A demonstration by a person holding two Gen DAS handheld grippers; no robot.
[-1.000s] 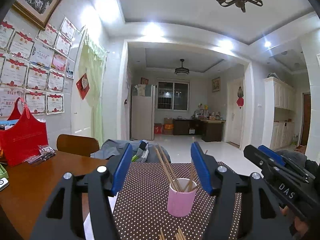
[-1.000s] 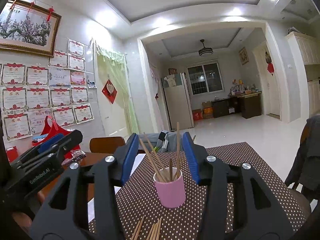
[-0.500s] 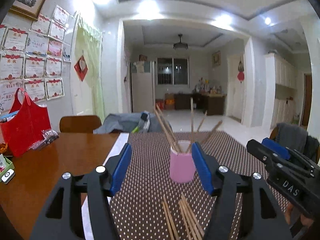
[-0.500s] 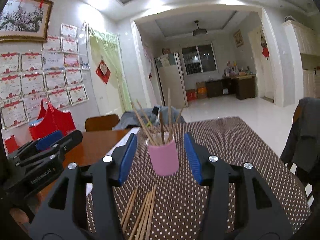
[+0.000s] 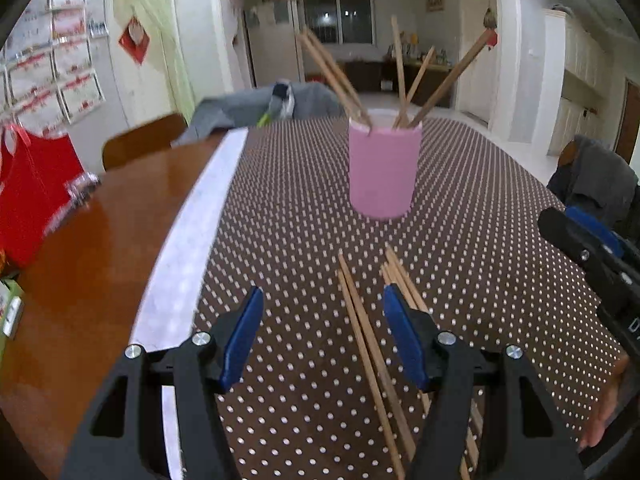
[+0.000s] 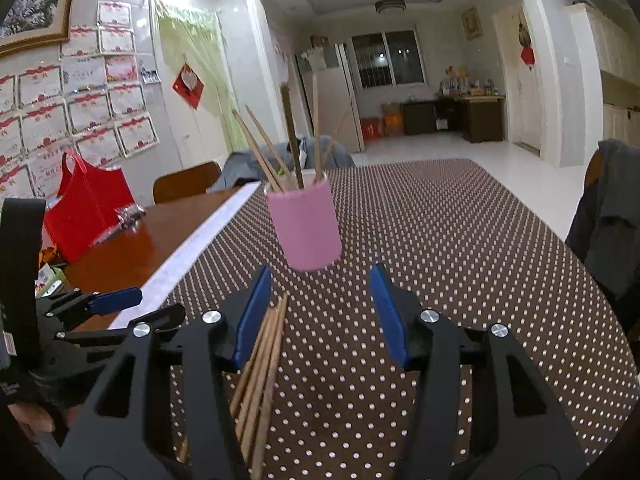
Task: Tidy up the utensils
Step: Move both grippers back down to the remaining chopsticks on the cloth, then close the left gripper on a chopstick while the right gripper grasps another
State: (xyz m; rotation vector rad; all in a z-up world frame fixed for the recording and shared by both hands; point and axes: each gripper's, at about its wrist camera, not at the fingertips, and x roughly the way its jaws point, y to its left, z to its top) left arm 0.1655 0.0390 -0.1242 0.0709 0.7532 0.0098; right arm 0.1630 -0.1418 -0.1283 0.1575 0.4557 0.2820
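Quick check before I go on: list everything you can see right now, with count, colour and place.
cup: one, pink, upright on the dotted cloth, chopsticks standing in it.
loose chopsticks: several (count unclear), wooden, flat on the cloth nearer than the cup.
tablecloth: one, brown with white dots, over the right part of the table.
table: one, brown wood, bare left of the cloth.
red bag: one, at the table's far left.
chair: one, brown, behind the table.
grey clothing: a heap at the table's far edge.
left gripper: black with blue pads, open, over the loose chopsticks.
right gripper: same colours, open, empty, chopsticks by its left finger.
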